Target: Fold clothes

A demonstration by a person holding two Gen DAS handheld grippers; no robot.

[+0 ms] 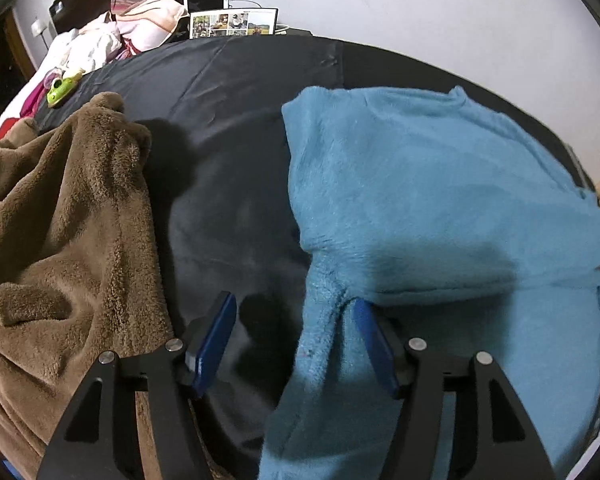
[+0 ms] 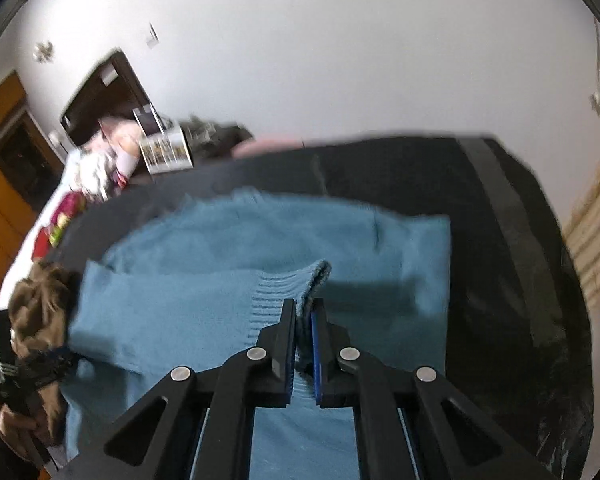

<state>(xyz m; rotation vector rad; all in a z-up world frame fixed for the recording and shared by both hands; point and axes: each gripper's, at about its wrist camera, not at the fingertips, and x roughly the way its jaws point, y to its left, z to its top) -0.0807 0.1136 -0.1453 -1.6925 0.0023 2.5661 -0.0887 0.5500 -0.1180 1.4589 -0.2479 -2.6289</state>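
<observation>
Right wrist: right hand-held gripper (image 2: 303, 320) pinches blue sweater (image 2: 220, 264) cuff, held level.

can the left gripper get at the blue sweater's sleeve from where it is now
Probably yes: the left gripper is open, and the blue sweater already has its sleeve between the fingers, nothing blocking.
</observation>
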